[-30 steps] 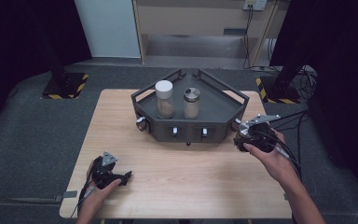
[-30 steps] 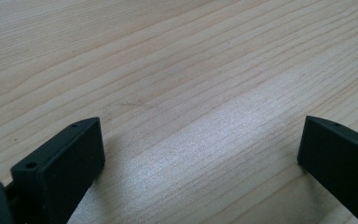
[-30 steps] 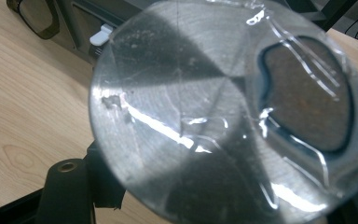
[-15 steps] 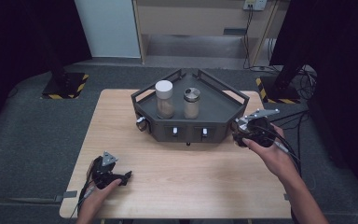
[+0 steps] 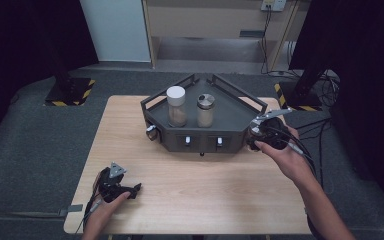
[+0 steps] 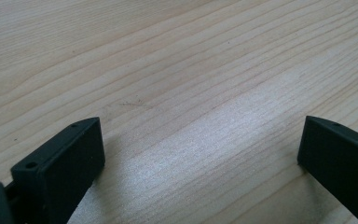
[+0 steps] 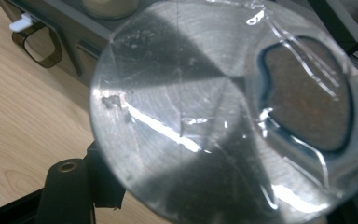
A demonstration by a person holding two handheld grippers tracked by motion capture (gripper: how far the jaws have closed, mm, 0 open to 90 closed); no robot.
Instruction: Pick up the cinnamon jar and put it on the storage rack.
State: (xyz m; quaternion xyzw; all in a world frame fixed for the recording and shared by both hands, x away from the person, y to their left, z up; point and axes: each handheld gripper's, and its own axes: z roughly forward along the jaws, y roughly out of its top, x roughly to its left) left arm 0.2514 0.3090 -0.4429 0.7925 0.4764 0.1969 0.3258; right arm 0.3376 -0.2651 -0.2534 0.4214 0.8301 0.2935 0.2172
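My right gripper (image 5: 256, 138) hangs at the right front corner of the dark grey tray (image 5: 230, 93), shut on a jar. In the right gripper view that jar's round metal lid (image 7: 177, 116) faces the camera, with clear film over it and a brown patch (image 7: 307, 98) on its right side. One black finger (image 7: 70, 184) shows under the lid at the lower left. My left gripper (image 5: 130, 190) rests on the wooden table (image 5: 200, 190) near the front left. Its jaws stand wide apart, and between its fingers (image 6: 65, 158) lies only bare wood.
On the tray stand a white-lidded jar (image 5: 176, 106) and a metal-lidded jar (image 5: 206, 110), both with pale contents. The tray's front wall carries two white tabs (image 5: 187, 141) and a knob (image 5: 151, 132) at its left corner. Cables (image 5: 325, 125) lie on the floor to the right.
My right hand has moved a little away from me and up, along the tray's right corner, with the jar still in its jaws. The left hand has kept still.
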